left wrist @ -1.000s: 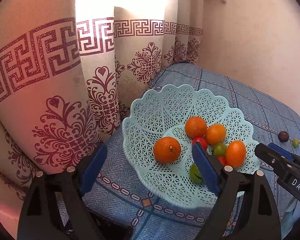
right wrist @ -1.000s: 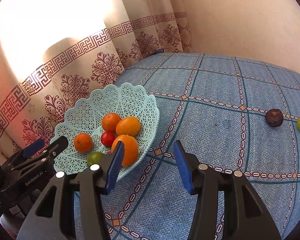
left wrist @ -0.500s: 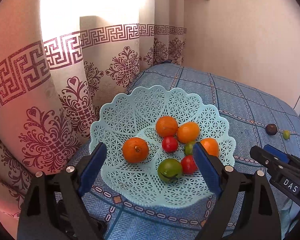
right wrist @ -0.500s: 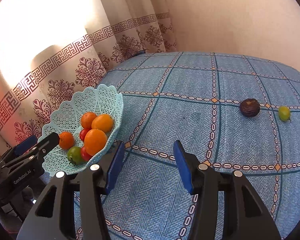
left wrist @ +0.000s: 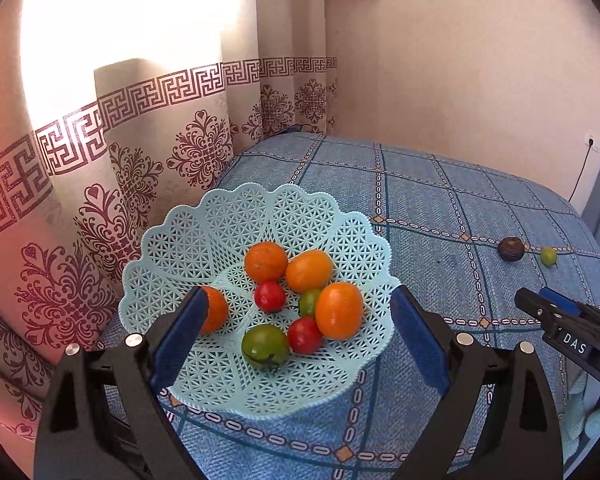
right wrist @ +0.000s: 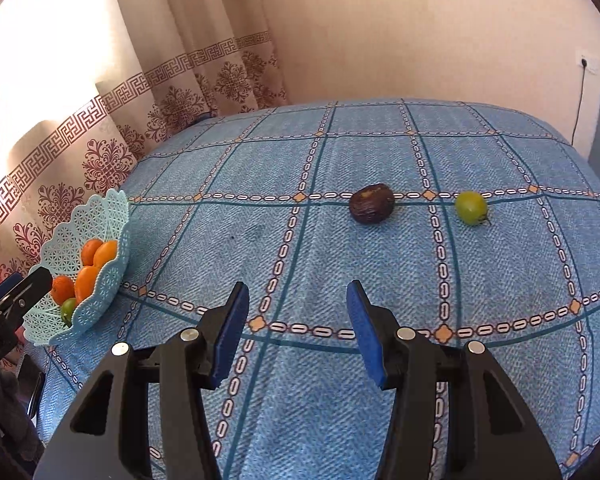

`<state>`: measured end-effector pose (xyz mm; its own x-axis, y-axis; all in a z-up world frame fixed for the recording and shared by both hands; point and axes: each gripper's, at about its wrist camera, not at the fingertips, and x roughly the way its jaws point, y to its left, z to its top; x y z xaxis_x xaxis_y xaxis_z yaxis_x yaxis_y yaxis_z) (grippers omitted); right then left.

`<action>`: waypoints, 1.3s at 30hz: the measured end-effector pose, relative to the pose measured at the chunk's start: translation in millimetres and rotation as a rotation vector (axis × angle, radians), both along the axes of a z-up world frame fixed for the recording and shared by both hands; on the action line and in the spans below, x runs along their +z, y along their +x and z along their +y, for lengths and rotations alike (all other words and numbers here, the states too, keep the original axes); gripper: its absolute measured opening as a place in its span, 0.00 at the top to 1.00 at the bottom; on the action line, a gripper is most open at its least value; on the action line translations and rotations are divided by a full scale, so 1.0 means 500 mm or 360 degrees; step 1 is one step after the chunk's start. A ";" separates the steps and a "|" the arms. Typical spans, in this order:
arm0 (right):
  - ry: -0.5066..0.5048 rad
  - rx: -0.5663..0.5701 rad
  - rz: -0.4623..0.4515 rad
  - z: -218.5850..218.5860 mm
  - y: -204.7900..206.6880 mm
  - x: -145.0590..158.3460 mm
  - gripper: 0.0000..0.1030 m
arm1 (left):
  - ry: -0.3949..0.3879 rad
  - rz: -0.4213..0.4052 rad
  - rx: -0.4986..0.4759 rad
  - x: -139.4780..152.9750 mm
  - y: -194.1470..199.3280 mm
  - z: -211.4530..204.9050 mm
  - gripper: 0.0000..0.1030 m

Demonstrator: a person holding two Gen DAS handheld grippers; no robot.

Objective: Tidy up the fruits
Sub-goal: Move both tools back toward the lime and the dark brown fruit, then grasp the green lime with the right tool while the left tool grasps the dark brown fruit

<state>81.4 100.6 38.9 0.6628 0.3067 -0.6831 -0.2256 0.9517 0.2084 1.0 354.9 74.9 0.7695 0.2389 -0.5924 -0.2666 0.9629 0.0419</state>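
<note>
A pale turquoise lattice basket (left wrist: 236, 232) (right wrist: 100, 216) sits at the left end of the blue checked cloth. It holds several oranges (left wrist: 338, 310), two red tomatoes (left wrist: 270, 296) and green fruits (left wrist: 265, 346). My left gripper (left wrist: 296, 324) hovers open just in front of the basket, nothing between its fingers. On the cloth far to the right lie a dark brown fruit (right wrist: 371, 209) (left wrist: 511, 249) and a small green fruit (right wrist: 471, 207) (left wrist: 548, 256). My right gripper (right wrist: 298, 322) is open and empty, above the cloth short of the brown fruit.
A patterned curtain (left wrist: 132, 152) hangs right behind the basket. A plain wall (right wrist: 420, 32) closes the far side, with a socket and cable (right wrist: 580, 92) at the right. The right gripper's tip (left wrist: 556, 320) shows in the left wrist view.
The left gripper has drawn back and swung right, centring on the basket. The right gripper has swung right, away from the basket, toward the brown and green fruits.
</note>
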 end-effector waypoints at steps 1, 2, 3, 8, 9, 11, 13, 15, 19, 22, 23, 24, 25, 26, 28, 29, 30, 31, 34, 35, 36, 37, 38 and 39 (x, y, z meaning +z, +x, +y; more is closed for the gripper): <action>-0.0013 -0.0018 -0.0004 -0.011 0.004 0.000 0.50 | 0.0005 0.0000 -0.0010 0.001 0.003 -0.007 0.09; -0.0026 -0.0039 -0.0008 -0.024 0.008 0.000 0.50 | 0.0010 0.0001 -0.0020 0.002 0.006 -0.013 0.09; -0.0035 -0.0061 -0.0011 -0.038 0.012 0.000 0.50 | 0.0013 0.0000 -0.0032 0.003 0.008 -0.020 0.09; -0.0061 -0.0196 -0.0008 -0.116 0.043 -0.006 0.50 | 0.0034 0.0008 -0.0085 0.002 0.018 -0.055 0.09; -0.0066 -0.0224 -0.0003 -0.132 0.050 -0.009 0.50 | 0.0037 0.0012 -0.0096 0.001 0.021 -0.062 0.09; -0.0053 -0.0265 0.0018 -0.161 0.064 -0.015 0.50 | 0.0049 0.0018 -0.0119 0.001 0.025 -0.077 0.09; -0.0046 -0.0299 0.0033 -0.187 0.078 -0.019 0.50 | 0.0062 0.0020 -0.0142 0.002 0.030 -0.092 0.09; -0.0049 -0.0321 0.0046 -0.206 0.095 -0.023 0.50 | 0.0071 0.0022 -0.0165 0.002 0.035 -0.106 0.07; -0.0027 -0.0326 0.0076 -0.223 0.133 -0.028 0.50 | 0.0094 0.0033 -0.0207 -0.001 0.046 -0.133 0.06; -0.0045 -0.0322 0.0080 -0.223 0.164 -0.035 0.50 | 0.0115 0.0050 -0.0232 -0.006 0.056 -0.150 0.06; -0.0047 -0.0325 0.0089 -0.223 0.175 -0.038 0.50 | 0.0121 0.0057 -0.0239 -0.007 0.060 -0.154 0.06; -0.0033 -0.0324 0.0101 -0.225 0.185 -0.040 0.50 | 0.0127 0.0062 -0.0245 -0.008 0.063 -0.159 0.06; -0.0015 -0.0320 0.0113 -0.226 0.194 -0.043 0.50 | 0.0131 0.0065 -0.0251 -0.009 0.065 -0.163 0.06; -0.0005 -0.0320 0.0123 -0.221 0.204 -0.044 0.50 | 0.0135 0.0067 -0.0257 -0.009 0.068 -0.167 0.06; 0.0005 -0.0318 0.0127 -0.219 0.219 -0.045 0.50 | 0.0141 0.0077 -0.0267 -0.012 0.076 -0.174 0.06; 0.0004 -0.0314 0.0129 -0.219 0.223 -0.047 0.50 | 0.0144 0.0083 -0.0270 -0.014 0.080 -0.176 0.06; 0.0005 -0.0306 0.0135 -0.216 0.228 -0.049 0.50 | 0.0146 0.0088 -0.0271 -0.016 0.084 -0.179 0.06; 0.0005 -0.0297 0.0139 -0.212 0.234 -0.051 0.50 | 0.0148 0.0095 -0.0273 -0.019 0.089 -0.182 0.06; -0.0051 -0.0284 0.0120 -0.193 0.242 -0.058 0.56 | 0.0154 0.0117 -0.0282 -0.029 0.105 -0.193 0.06; -0.0090 -0.0288 0.0104 -0.186 0.241 -0.060 0.62 | 0.0153 0.0128 -0.0288 -0.033 0.112 -0.196 0.06; -0.0117 -0.0287 0.0096 -0.180 0.240 -0.061 0.64 | 0.0147 0.0140 -0.0296 -0.037 0.119 -0.200 0.06; -0.0130 -0.0284 0.0088 -0.178 0.237 -0.061 0.67 | 0.0138 0.0154 -0.0305 -0.041 0.125 -0.204 0.06; -0.0136 -0.0283 0.0080 -0.176 0.236 -0.060 0.71 | 0.0127 0.0168 -0.0315 -0.045 0.132 -0.208 0.06; -0.0133 -0.0278 0.0078 -0.175 0.236 -0.060 0.72 | 0.0114 0.0177 -0.0326 -0.048 0.140 -0.211 0.06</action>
<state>199.3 13.3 8.7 0.6663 0.1309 -0.7341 -0.0469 0.9899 0.1340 70.9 249.1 51.1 0.7370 0.1291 -0.6634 -0.0561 0.9899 0.1303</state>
